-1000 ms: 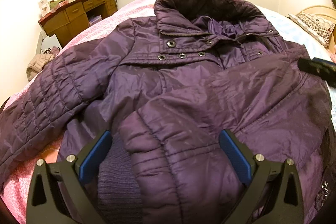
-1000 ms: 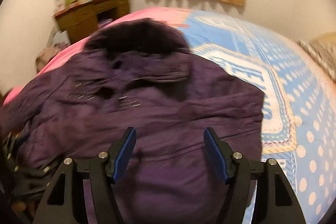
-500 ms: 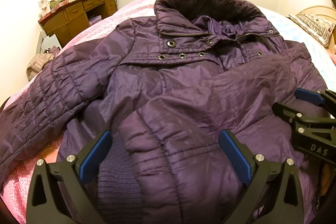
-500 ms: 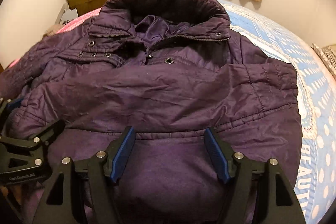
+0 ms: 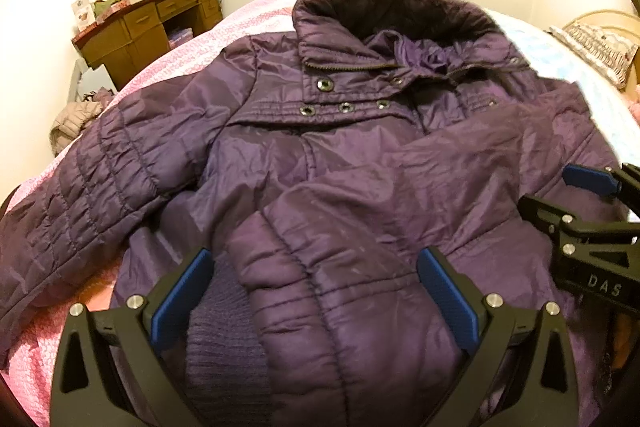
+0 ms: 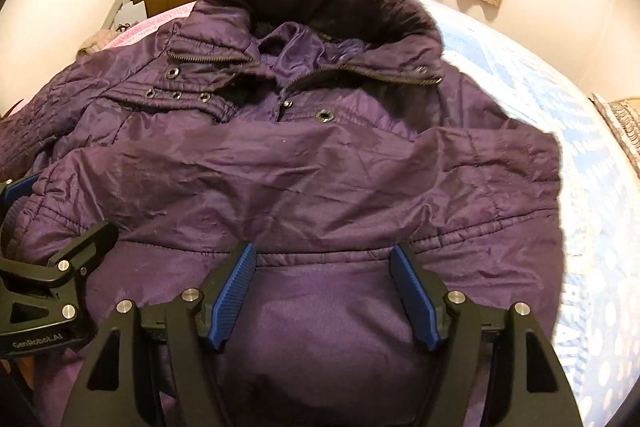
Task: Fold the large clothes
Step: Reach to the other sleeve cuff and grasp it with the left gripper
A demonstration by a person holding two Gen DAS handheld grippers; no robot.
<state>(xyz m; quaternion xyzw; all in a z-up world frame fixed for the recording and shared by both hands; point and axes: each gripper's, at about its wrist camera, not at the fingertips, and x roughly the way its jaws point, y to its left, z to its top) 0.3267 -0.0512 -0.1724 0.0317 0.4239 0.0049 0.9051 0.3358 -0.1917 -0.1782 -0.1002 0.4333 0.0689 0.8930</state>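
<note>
Filling centre frame as before, purple jacket (image 5: 340, 163) spread on bed (image 6: 560, 131). Left gripper (image 5: 316, 291) unmoved, gaping around folded sleeve; right gripper (image 6: 324, 291) lower now, parted, empty.

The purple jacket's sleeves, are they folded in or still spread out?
One of each: one sleeve lies folded across the jacket front; the other sleeve stretches out over the pink bedspread.

Purple jacket (image 6: 304, 179) flat on bed (image 6: 580, 155), collar toward far edge. Right tool (image 6: 324, 291) open over hem; left tool (image 6: 48, 267) alongside.
</note>
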